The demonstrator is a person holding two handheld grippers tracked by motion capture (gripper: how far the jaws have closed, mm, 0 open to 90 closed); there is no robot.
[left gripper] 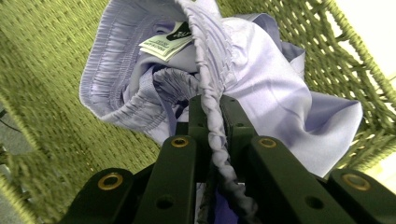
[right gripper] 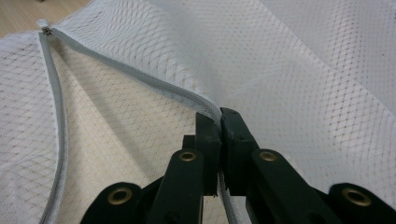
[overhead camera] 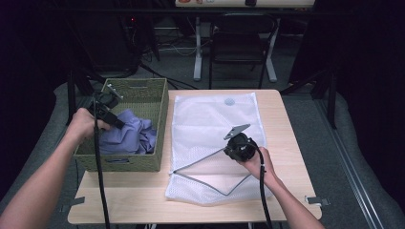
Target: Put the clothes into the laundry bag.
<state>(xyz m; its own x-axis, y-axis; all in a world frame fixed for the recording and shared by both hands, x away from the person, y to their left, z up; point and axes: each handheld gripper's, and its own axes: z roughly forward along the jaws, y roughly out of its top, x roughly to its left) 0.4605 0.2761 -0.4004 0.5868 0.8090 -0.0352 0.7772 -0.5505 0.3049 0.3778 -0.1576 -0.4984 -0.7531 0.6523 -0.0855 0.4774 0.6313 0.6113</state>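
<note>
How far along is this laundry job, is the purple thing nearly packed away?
Early on. Done: the mesh laundry bag is unzipped, and the right gripper pinches its zipper edge, holding the mouth up. In hand: the left gripper grips the lilac garment by its waistband, inside the green basket. Left: carrying it into the bag.

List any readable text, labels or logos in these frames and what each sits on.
No text can be read.
Garment tag inside the waistband of the lavender shorts: pale label with printed lines, too blurred to read; a black tab above it carries a light mark, unreadable.
Round patch on the white mesh laundry bag: too small to read.
</note>
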